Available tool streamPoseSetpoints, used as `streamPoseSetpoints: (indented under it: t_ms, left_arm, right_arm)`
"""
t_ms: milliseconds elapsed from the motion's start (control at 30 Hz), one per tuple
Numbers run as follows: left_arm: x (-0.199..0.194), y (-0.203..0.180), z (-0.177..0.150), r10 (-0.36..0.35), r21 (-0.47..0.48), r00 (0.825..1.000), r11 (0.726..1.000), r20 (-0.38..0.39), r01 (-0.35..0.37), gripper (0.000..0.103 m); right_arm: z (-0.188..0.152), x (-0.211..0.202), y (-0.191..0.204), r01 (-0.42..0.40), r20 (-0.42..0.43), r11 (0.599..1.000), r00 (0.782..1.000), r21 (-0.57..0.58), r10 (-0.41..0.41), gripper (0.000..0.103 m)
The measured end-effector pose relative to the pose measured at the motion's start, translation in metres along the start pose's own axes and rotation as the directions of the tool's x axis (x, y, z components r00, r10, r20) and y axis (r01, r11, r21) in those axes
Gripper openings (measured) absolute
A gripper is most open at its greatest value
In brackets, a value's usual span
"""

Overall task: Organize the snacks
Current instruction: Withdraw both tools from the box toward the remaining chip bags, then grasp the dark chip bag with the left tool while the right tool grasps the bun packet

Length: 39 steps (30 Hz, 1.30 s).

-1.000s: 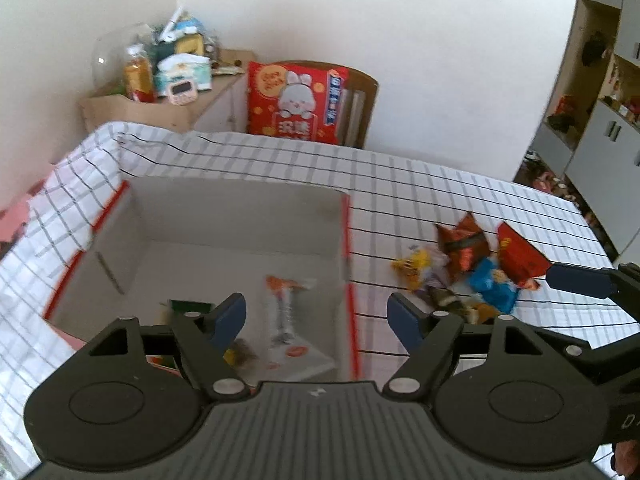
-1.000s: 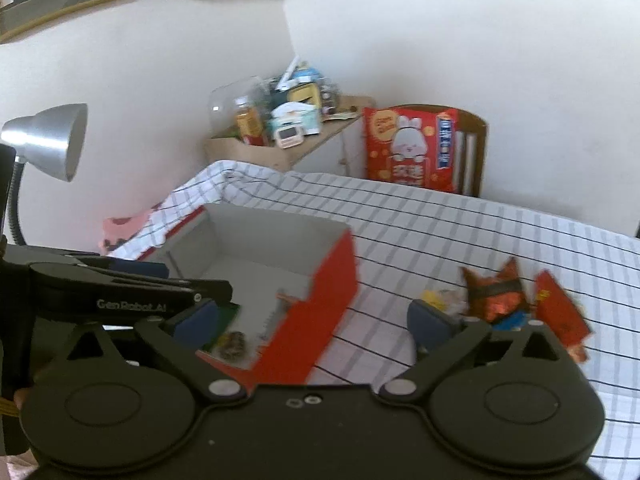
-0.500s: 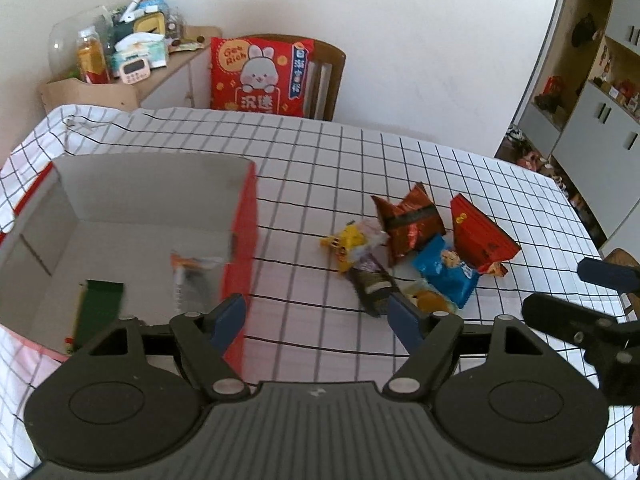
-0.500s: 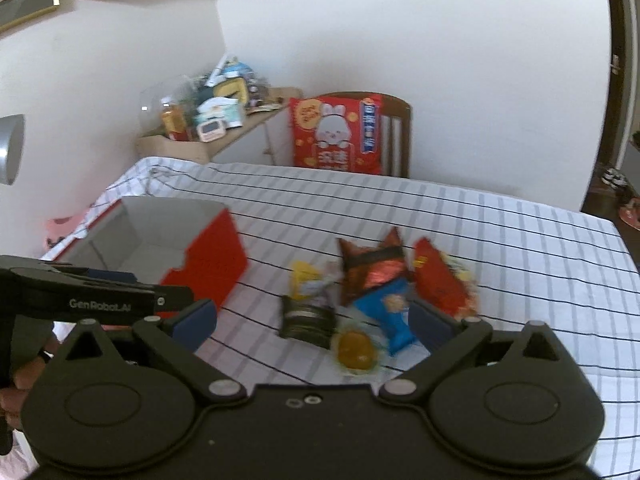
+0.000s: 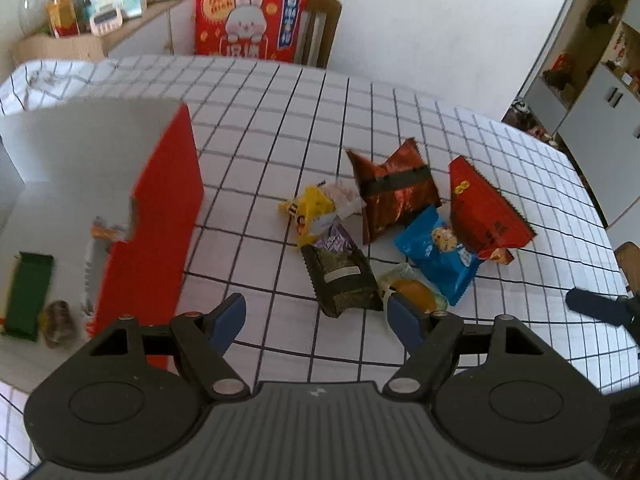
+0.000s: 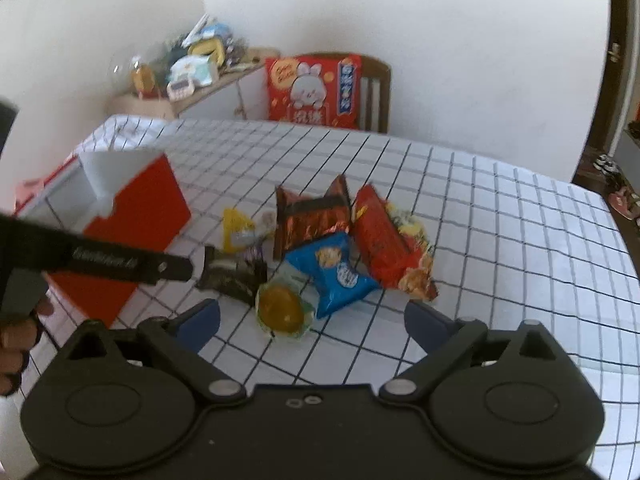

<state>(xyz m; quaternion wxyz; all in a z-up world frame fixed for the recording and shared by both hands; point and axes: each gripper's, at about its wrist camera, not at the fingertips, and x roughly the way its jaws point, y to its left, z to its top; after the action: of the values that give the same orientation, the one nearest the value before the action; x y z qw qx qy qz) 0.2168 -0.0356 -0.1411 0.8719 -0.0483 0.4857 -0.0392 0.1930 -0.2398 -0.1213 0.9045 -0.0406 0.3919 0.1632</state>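
A pile of snack packets lies on the checked tablecloth: a yellow packet (image 5: 310, 210), a dark packet (image 5: 342, 280), a brown-red packet (image 5: 394, 196), a red packet (image 5: 484, 208), a blue packet (image 5: 438, 256) and a round orange snack (image 5: 414, 292) in clear wrap. My left gripper (image 5: 316, 314) hangs open just short of the dark packet, gripping nothing. My right gripper (image 6: 312, 318) is closing, its pads still wide apart above the round orange snack (image 6: 280, 308), not touching it. The red box (image 5: 160, 216) at the left holds a green packet (image 5: 28, 292).
A chair with a red rabbit cushion (image 5: 250, 20) stands behind the table. A cluttered side shelf (image 5: 80, 20) is at the back left, cabinets (image 5: 592, 72) at the right. A hand (image 6: 16, 336) holds the left tool, whose black bar (image 6: 120, 264) crosses before the box.
Both grippers have swung from over the red box rightward and down toward the snack pile, which now looks nearer. The right jaws have narrowed slightly.
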Motion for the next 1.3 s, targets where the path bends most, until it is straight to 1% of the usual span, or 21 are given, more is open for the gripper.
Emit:
streamPoseSetpoints:
  t_ms: [167, 267, 333, 467, 600, 700, 767, 900, 967, 1033, 1067, 1100, 1133, 1200, 1267, 1300]
  left_arm:
    - [0.023, -0.002, 0.007, 0.004, -0.023, 0.999, 1.0, -0.039, -0.004, 0.078]
    - [0.035, -0.002, 0.011, -0.002, -0.044, 0.998, 0.999, -0.061, -0.001, 0.078]
    - [0.042, -0.003, 0.013, -0.006, -0.052, 0.997, 0.999, -0.075, 0.002, 0.078]
    - [0.055, -0.001, 0.017, -0.015, -0.08, 0.995, 0.997, -0.103, 0.007, 0.078]
    - [0.065, 0.001, 0.021, -0.026, -0.111, 0.991, 0.994, -0.128, 0.012, 0.077]
    - [0.07, 0.002, 0.022, -0.036, -0.122, 0.989, 0.992, -0.145, 0.018, 0.076]
    - [0.073, 0.003, 0.023, -0.042, -0.124, 0.988, 0.992, -0.149, 0.024, 0.076]
    - [0.076, 0.001, 0.024, -0.067, -0.131, 0.985, 0.99, -0.158, 0.046, 0.068]
    - [0.076, 0.0, 0.024, -0.071, -0.125, 0.985, 0.991, -0.154, 0.052, 0.064]
    - [0.075, -0.002, 0.025, -0.077, -0.119, 0.986, 0.991, -0.151, 0.059, 0.055]
    - [0.076, -0.003, 0.025, -0.079, -0.118, 0.985, 0.991, -0.151, 0.061, 0.052]
    - [0.076, -0.003, 0.025, -0.086, -0.118, 0.985, 0.991, -0.151, 0.069, 0.046]
    - [0.075, -0.004, 0.025, -0.094, -0.12, 0.984, 0.99, -0.151, 0.076, 0.039]
    - [0.074, -0.006, 0.025, -0.094, -0.117, 0.985, 0.99, -0.148, 0.077, 0.036]
    - [0.072, -0.007, 0.024, -0.088, -0.111, 0.986, 0.991, -0.144, 0.073, 0.034]
    - [0.069, -0.003, 0.023, -0.089, -0.113, 0.986, 0.991, -0.142, 0.073, 0.033]
  right_arm:
    - [-0.003, 0.021, 0.012, -0.058, -0.035, 0.995, 0.998, -0.084, 0.055, 0.088]
    - [-0.001, 0.036, 0.02, -0.067, -0.053, 0.989, 0.997, -0.129, 0.061, 0.084]
    - [0.001, 0.046, 0.023, -0.077, -0.068, 0.988, 0.995, -0.136, 0.068, 0.08]
    - [0.003, 0.067, 0.026, -0.084, -0.089, 0.984, 0.994, -0.158, 0.07, 0.074]
    - [0.005, 0.081, 0.029, -0.074, -0.101, 0.981, 0.993, -0.181, 0.056, 0.07]
    - [0.005, 0.091, 0.028, -0.06, -0.113, 0.982, 0.993, -0.18, 0.04, 0.065]
    - [0.006, 0.095, 0.028, -0.062, -0.119, 0.982, 0.992, -0.18, 0.04, 0.059]
    - [0.004, 0.101, 0.032, -0.048, -0.124, 0.978, 0.992, -0.202, 0.023, 0.059]
    - [0.003, 0.102, 0.033, -0.037, -0.123, 0.978, 0.992, -0.206, 0.012, 0.056]
    - [0.002, 0.102, 0.033, -0.027, -0.123, 0.978, 0.992, -0.205, 0.002, 0.051]
    - [0.002, 0.102, 0.034, -0.026, -0.121, 0.979, 0.993, -0.204, 0.001, 0.051]
    - [0.002, 0.1, 0.034, -0.025, -0.119, 0.979, 0.993, -0.203, 0.0, 0.05]
    - [0.002, 0.099, 0.035, -0.028, -0.119, 0.979, 0.993, -0.203, 0.004, 0.045]
    - [0.001, 0.097, 0.036, -0.024, -0.123, 0.979, 0.992, -0.202, -0.001, 0.044]
    - [0.0, 0.095, 0.038, -0.021, -0.126, 0.98, 0.992, -0.197, -0.004, 0.044]
    - [0.0, 0.094, 0.037, -0.019, -0.128, 0.982, 0.992, -0.189, -0.006, 0.044]
